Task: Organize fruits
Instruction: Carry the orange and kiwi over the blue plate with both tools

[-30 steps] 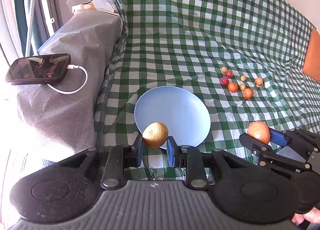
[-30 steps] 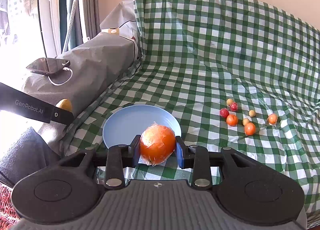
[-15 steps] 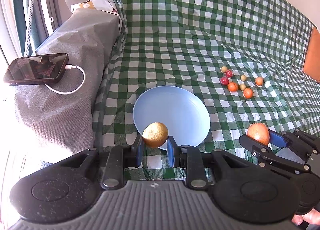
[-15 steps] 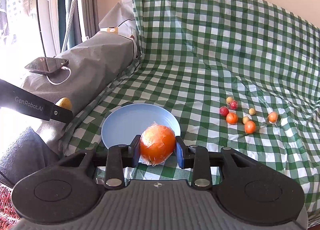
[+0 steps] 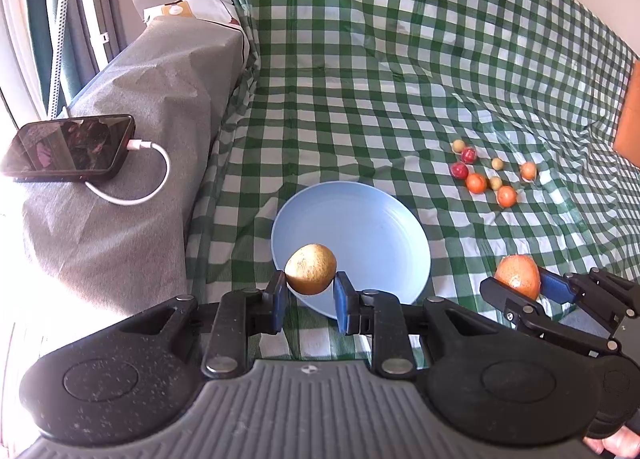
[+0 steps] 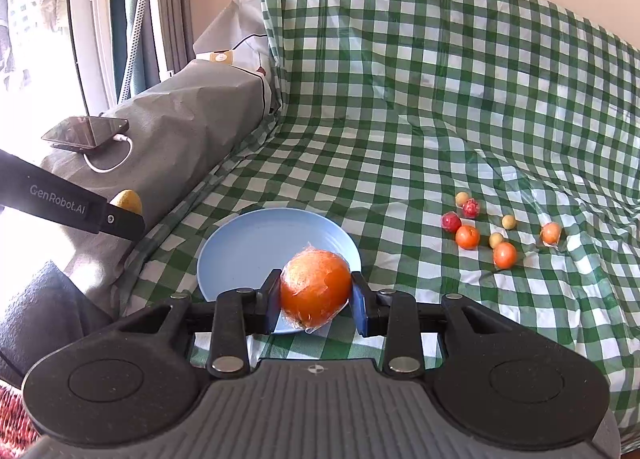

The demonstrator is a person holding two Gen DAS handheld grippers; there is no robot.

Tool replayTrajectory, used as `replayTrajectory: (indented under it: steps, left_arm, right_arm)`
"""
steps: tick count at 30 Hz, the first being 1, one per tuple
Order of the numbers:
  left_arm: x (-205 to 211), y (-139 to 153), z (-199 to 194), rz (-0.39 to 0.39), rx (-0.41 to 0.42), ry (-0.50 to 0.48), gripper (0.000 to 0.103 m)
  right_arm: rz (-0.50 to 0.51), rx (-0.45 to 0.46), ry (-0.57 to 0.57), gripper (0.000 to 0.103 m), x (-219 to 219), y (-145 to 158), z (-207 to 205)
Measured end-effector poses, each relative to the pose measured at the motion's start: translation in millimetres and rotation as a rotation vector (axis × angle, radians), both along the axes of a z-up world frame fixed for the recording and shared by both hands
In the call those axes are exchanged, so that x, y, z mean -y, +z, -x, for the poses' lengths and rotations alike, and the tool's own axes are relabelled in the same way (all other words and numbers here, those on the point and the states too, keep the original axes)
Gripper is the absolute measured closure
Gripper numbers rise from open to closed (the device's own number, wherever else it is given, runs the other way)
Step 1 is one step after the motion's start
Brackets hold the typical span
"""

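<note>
My left gripper point(image 5: 310, 301) is shut on a golden-brown kiwi point(image 5: 311, 268), held above the near rim of an empty light-blue plate point(image 5: 372, 235). My right gripper point(image 6: 314, 301) is shut on a plastic-wrapped orange point(image 6: 315, 291), also over the near edge of the plate point(image 6: 256, 247). The left wrist view shows the right gripper point(image 5: 520, 291) with the orange point(image 5: 518, 274) at the plate's right. The right wrist view shows the kiwi point(image 6: 127, 201) behind the left gripper's finger point(image 6: 72, 207). A cluster of several small fruits point(image 5: 486, 173) point(image 6: 492, 229) lies on the checked cloth to the right.
A green-and-white checked cloth point(image 5: 360, 79) covers the seat and backrest. To the left, a grey covered armrest point(image 5: 132, 131) carries a black phone point(image 5: 68, 147) on a white charging cable point(image 5: 140, 187). An orange cushion point(image 5: 630, 119) shows at the far right edge.
</note>
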State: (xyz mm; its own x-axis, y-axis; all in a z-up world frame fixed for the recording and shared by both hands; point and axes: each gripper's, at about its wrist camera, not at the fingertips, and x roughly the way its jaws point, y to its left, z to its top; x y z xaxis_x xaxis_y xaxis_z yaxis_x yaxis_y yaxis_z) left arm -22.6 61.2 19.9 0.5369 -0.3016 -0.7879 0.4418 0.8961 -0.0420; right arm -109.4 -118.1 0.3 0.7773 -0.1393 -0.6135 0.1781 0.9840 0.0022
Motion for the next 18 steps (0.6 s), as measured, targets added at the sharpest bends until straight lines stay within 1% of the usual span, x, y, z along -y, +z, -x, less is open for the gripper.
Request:
replayTrajectory:
  steps: [8, 11, 18]
  left_arm:
    - [13.8, -12.2, -30.5, -0.02, -0.017, 0.001, 0.076]
    - [19.6, -20.3, -44.6, -0.031, -0.028, 0.002, 0.076]
    - [35.3, -55.3, -79.4, -0.092, -0.07, 0.007, 0.076]
  right_arm:
    - [-0.012, -0.034, 0.022, 0.067, -1.4, -11.0, -22.3]
    - [-0.012, -0.051, 0.039, 0.067, -2.5, -15.8, -37.0]
    - [-0.01, -0.125, 0.065, 0.067, 2.6, -38.1, -80.0]
